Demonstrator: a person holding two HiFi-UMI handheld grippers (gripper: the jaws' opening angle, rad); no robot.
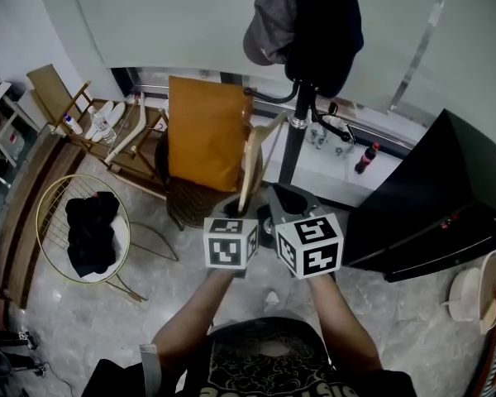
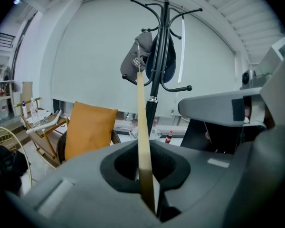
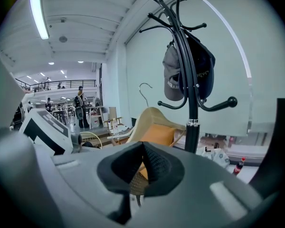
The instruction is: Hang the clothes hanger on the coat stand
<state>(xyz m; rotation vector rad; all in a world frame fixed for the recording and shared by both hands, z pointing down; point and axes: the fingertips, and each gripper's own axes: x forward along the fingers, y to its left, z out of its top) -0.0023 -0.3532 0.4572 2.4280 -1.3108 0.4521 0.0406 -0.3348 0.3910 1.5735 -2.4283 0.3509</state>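
As our left gripper (image 1: 234, 211) clamps one arm's end of the pale wooden clothes hanger (image 1: 250, 168) at frame centre, we see it rise nearly upright, its thin metal hook pointing up beside the black coat stand (image 1: 293, 143), while our right gripper (image 1: 283, 198) is closed on nothing.
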